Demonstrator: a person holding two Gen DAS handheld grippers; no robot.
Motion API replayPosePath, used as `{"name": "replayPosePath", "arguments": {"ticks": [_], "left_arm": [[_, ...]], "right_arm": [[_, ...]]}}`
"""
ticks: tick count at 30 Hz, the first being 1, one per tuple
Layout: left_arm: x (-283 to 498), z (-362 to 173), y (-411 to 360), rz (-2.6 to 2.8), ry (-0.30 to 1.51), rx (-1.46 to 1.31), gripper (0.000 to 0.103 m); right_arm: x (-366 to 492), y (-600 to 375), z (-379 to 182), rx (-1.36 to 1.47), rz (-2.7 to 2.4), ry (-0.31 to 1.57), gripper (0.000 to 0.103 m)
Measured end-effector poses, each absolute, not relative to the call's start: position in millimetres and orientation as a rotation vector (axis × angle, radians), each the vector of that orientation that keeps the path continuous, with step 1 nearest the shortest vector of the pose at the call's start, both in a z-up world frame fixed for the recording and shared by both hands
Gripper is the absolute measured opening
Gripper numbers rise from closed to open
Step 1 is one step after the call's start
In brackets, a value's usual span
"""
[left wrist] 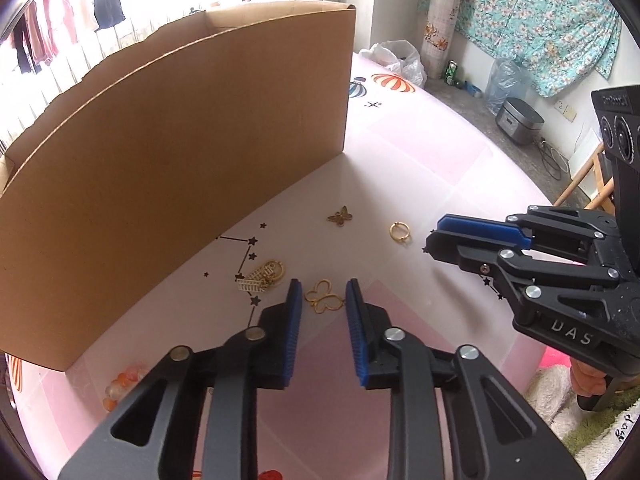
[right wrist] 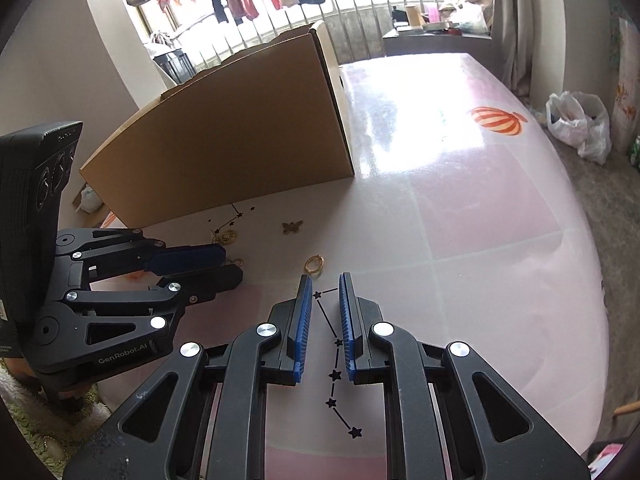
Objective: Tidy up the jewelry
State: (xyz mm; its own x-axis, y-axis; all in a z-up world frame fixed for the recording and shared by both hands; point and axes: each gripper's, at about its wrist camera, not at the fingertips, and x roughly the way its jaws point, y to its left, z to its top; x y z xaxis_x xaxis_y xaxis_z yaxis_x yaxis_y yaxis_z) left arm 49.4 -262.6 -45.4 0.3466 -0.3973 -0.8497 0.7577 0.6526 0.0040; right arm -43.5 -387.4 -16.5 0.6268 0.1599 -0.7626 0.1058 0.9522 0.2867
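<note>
The left gripper's (left wrist: pixel 322 284) fingers (left wrist: pixel 294 300) stood narrowly apart, tips flanking an open-outline gold butterfly charm (left wrist: pixel 323 297) on the pink table cover (left wrist: pixel 420 168); whether the pads touched it could not be told, and it lay flat, not lifted. The right gripper's (right wrist: pixel 325 280) fingers (right wrist: pixel 346 304) were likewise slightly parted and held nothing, with only the printed star pattern between them. A gold ring (right wrist: pixel 314 265) lay just beyond their tips. Farther off lay a solid butterfly charm (left wrist: pixel 340 216), and to the left a gold keyring cluster (left wrist: pixel 264 276) near the cardboard box (left wrist: pixel 180 160). Orange-and-white beads (left wrist: pixel 122 384) rested at the near left. As far as visible, every piece lay loose on the table, so sorting appeared barely begun; the box's interior was hidden.
</note>
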Motion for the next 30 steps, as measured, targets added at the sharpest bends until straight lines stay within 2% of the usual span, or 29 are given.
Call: {"name": "replayPosePath", "arguments": {"ticks": [9, 10, 30], "left_arm": [[52.7, -47.2, -265.4, -0.787, 0.942, 0.466, 0.019], [52.4, -47.0, -265.7, -0.787, 0.939, 0.466, 0.015], [47.6, -40.1, -267.4, -0.788, 0.924, 0.44, 0.016]], "right_arm": [[-46.6, -388.5, -17.9, 0.33, 0.035, 0.889, 0.014], [-46.6, -388.4, -17.9, 0.331, 0.034, 0.889, 0.014], [-46.6, -392.3, -15.3, 0.325, 0.033, 0.889, 0.014]]}}
